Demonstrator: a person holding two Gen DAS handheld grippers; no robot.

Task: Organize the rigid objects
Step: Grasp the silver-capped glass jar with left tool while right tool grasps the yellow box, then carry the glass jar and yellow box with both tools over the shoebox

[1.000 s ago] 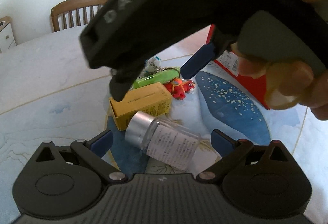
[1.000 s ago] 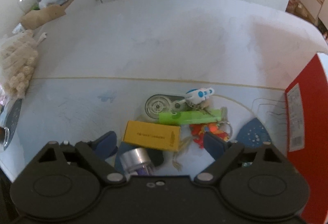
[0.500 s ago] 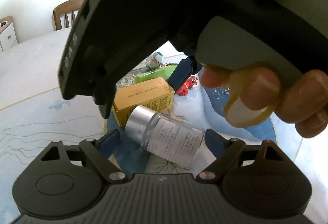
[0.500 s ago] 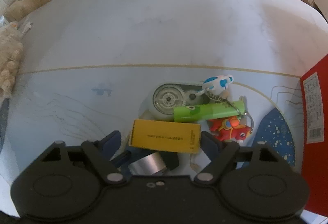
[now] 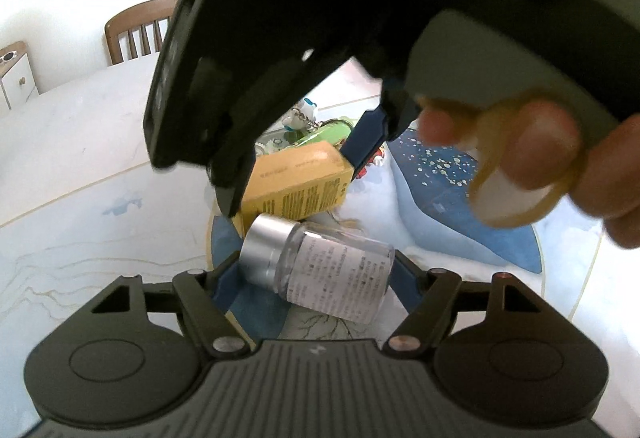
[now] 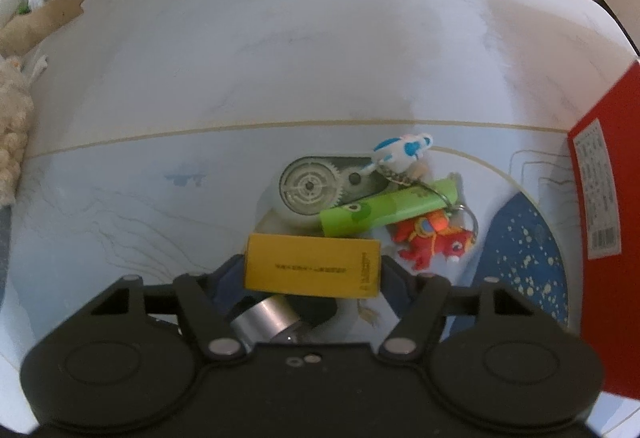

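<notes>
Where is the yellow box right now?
In the right wrist view the yellow box lies low and central between the right gripper fingers, just in front of the green tube and above the silver-capped jar.

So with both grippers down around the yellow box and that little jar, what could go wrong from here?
1. The right gripper straddles the yellow box while the left gripper flanks the jar just beside it; the two tools may collide.
2. The jar lies on its side and is round, so it could roll or squirt out as the fingers close.
3. Lifting the box might drag the green tube or keychains crowded against it.
</notes>
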